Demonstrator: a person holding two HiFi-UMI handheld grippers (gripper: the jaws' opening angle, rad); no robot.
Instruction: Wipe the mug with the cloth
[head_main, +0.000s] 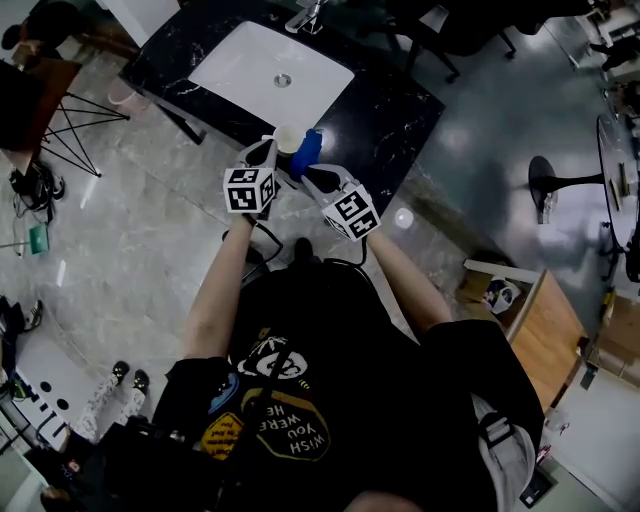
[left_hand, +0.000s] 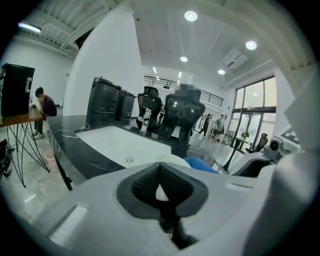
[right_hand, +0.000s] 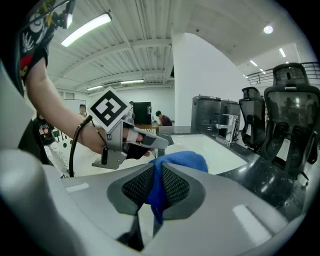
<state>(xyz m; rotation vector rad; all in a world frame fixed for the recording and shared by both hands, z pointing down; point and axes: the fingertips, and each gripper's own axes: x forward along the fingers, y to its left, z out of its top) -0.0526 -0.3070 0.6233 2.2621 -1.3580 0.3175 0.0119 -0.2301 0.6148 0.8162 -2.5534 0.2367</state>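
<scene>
A cream mug (head_main: 287, 139) hangs over the front edge of the black counter, and my left gripper (head_main: 267, 150) is shut on it. In the left gripper view a white piece of the mug (left_hand: 161, 192) sits pinched between the pads, with its rim showing beyond them. My right gripper (head_main: 312, 176) is shut on a blue cloth (head_main: 306, 152), which bunches up against the mug's right side. In the right gripper view the blue cloth (right_hand: 177, 162) runs down between the pads, and the left gripper (right_hand: 145, 142) reaches in from the left just behind it.
The black marble counter (head_main: 400, 110) holds a white sink basin (head_main: 250, 70) with a tap (head_main: 305, 18) at its far edge. Black office chairs (left_hand: 182, 117) stand behind the counter. A wire-legged table (head_main: 40, 100) is at the left, and a wooden box (head_main: 545, 330) at the right.
</scene>
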